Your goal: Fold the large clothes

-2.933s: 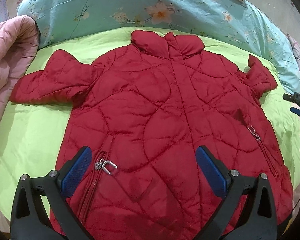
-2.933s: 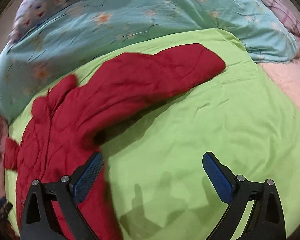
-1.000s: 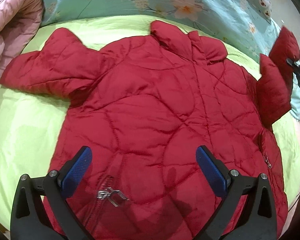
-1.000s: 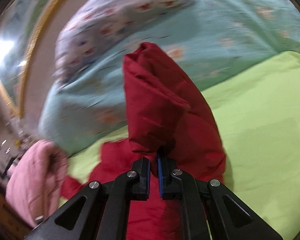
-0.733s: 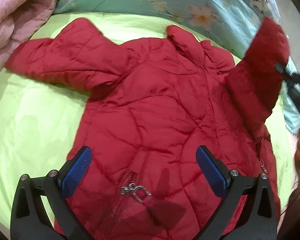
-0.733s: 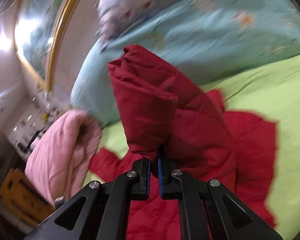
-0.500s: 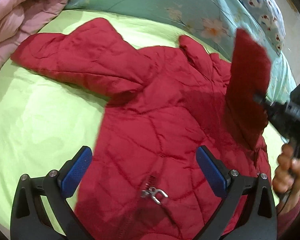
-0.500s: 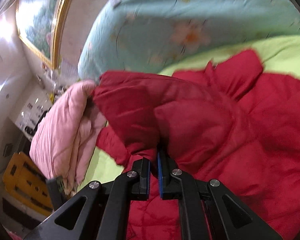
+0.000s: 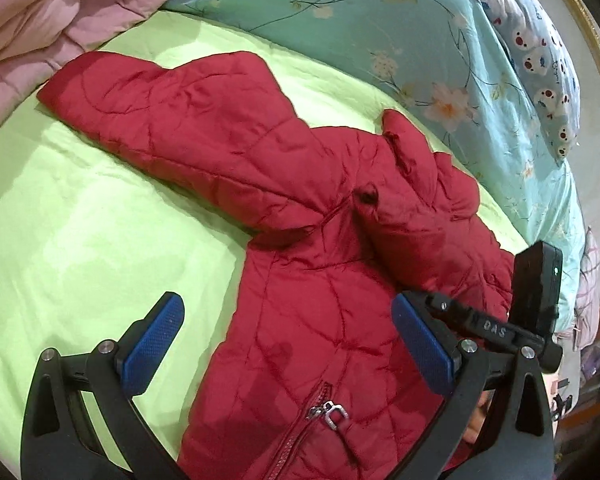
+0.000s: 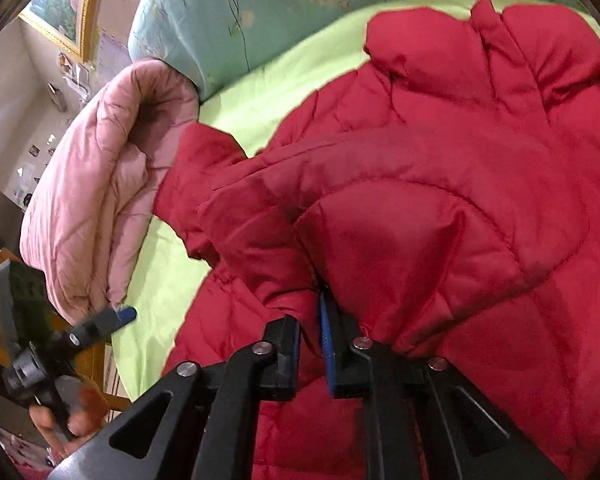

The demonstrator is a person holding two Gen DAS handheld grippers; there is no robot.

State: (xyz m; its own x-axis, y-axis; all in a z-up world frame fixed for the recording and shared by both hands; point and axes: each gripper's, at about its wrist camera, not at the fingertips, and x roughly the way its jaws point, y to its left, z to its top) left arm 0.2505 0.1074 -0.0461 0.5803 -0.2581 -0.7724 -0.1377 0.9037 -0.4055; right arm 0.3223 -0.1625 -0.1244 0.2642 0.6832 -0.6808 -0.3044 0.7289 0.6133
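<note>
Right claw grips a sleeve folded across the jacket on the bed. Left claw hangs spread wide above it.

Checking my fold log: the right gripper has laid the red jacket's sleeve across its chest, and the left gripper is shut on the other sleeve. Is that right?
Not quite. The left gripper is open, hovering over the red jacket and gripping nothing, as the left wrist view shows. The other sleeve lies flat on the green sheet. The right gripper holds the folded sleeve.
</note>
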